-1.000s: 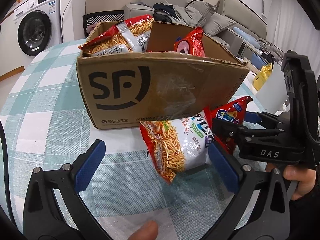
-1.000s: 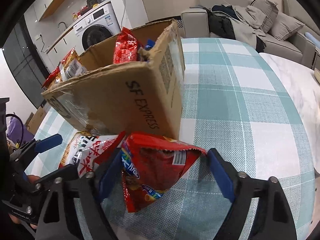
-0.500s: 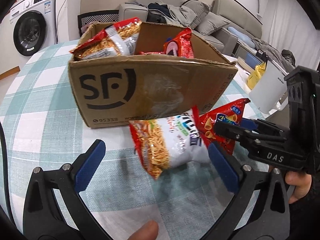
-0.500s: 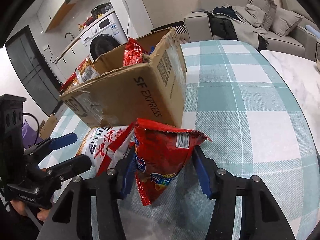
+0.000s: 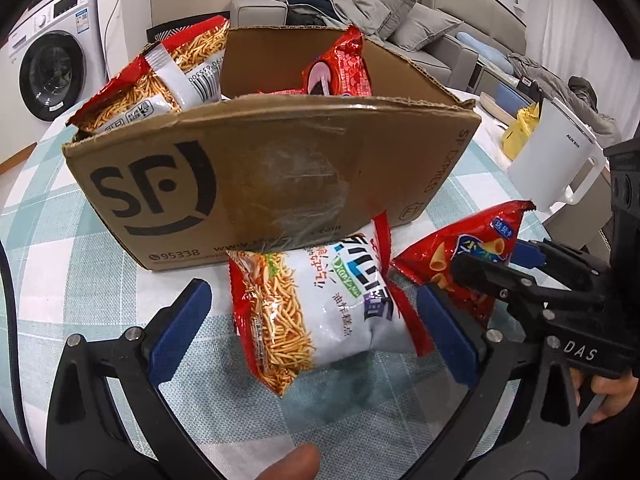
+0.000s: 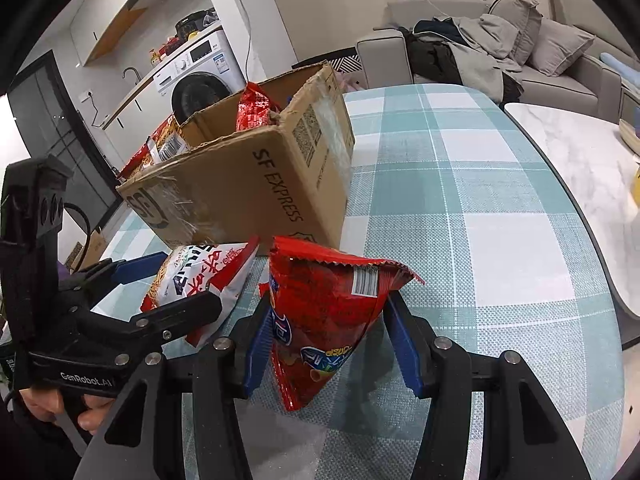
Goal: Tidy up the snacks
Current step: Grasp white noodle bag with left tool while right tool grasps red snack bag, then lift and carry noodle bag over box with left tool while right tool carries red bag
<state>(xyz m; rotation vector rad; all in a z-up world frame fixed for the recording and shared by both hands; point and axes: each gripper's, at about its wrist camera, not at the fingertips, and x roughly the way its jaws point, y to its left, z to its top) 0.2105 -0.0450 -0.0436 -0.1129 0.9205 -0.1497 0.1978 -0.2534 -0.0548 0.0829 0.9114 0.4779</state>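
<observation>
The brown corrugated cardboard box printed "SF" [image 5: 256, 176] served as the landmark on the teal-and-white checked tabletop [image 6: 480, 208]. Its top was open, and toward its left end a red-and-white crinkly bag of thin noodle sticks [image 5: 160, 80] leaned over the rim, with a red glossy packet [image 5: 340, 68] standing upright further right inside; these looked already sorted, propped on edge probably because the box was filling.

In front of the box, its top edge touching the front wall, lay a second puffy red-and-white noodle-stick bag [image 5: 320, 312]. The left tongs [image 5: 312, 328] straddled it with blue pads spread wide; whether the pads [image 5: 178, 328] touched the film could not be told, so nothing was yet gripped. That wide stance suited a bulky, air-filled bag that would need gathering from both sides.

Just right of that bag, near the box's front right corner, the right tongs [image 6: 334, 340] were clenched on a red foil cone-snack bag [image 6: 328, 312], pads pressing its narrow lower part while the sealed top flared above. Holding it low kept the slippery foil from sliding out. My judgement: it was lifted off the tabletop, ready to go over the rim.
</observation>
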